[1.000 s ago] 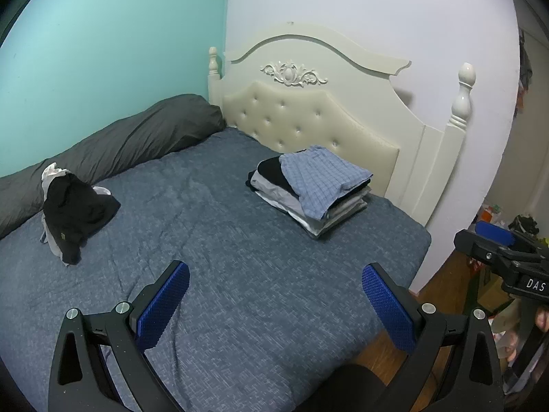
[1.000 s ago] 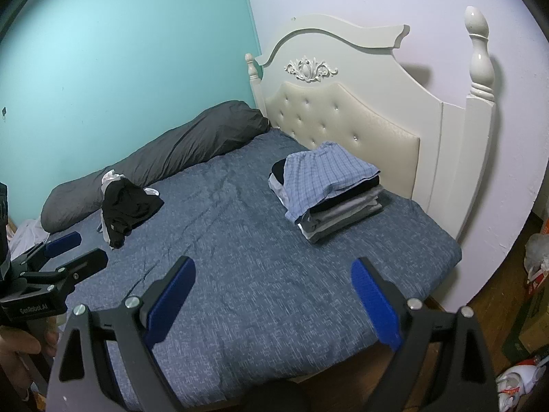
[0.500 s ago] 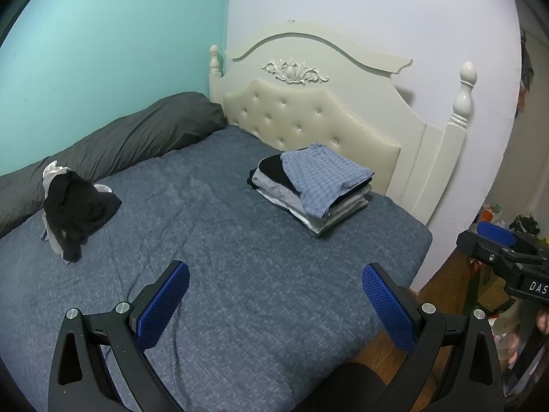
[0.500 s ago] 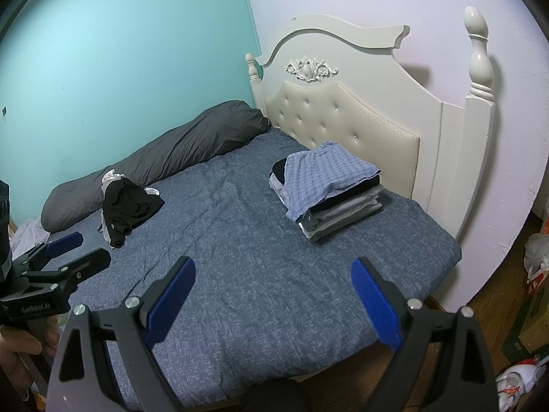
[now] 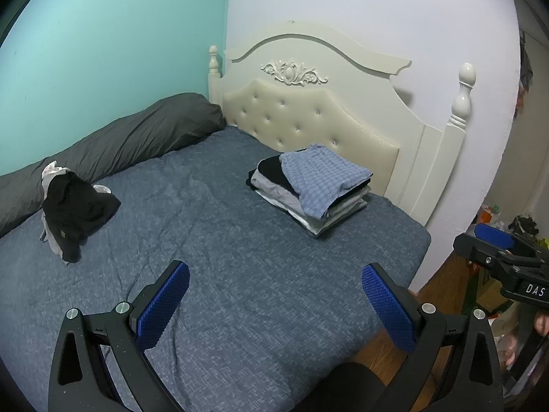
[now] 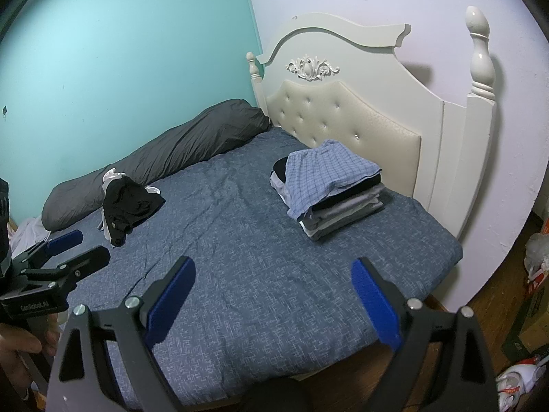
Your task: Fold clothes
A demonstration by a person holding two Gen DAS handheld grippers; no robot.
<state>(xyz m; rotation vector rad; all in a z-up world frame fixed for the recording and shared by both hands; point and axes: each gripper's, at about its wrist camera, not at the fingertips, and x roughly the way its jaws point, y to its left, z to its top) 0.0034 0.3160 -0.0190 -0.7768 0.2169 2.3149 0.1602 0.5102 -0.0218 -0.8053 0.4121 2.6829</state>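
Your left hand-held gripper (image 5: 274, 295) is held above the near part of the bed (image 5: 240, 274), its blue-padded fingers (image 5: 164, 304) spread wide apart with nothing between them. Your right hand-held gripper (image 6: 272, 292) is in the same condition: released, empty, fingers well apart, above the near edge of the bed. Each unit also shows at the margin of the other's view, the right one at the right edge of the left wrist view and the left one at the left edge of the right wrist view, with part of your hand (image 6: 17, 346) on its grip.

The stack of folded clothes (image 5: 315, 195) sits on the blue patterned bedcover close to the headboard (image 5: 308, 120), toward the bed's right side. A blue checked garment (image 5: 322, 175) lies on top and drapes over the stack's near face; black, grey and white layers show beneath it.

The unfolded clothes (image 5: 72, 209) lie in a loose heap on the far left of the bed, well apart from the stack. A black garment covers most of the heap, with pale fabric showing at its upper and lower edges. The heap touches, or lies just beside, the long dark grey bolster (image 5: 137, 140) running along the teal wall; which of the two cannot be told.

Neither gripper is in contact with any garment. Assorted items sit on the wooden floor (image 6: 494, 295) to the right of the bed.
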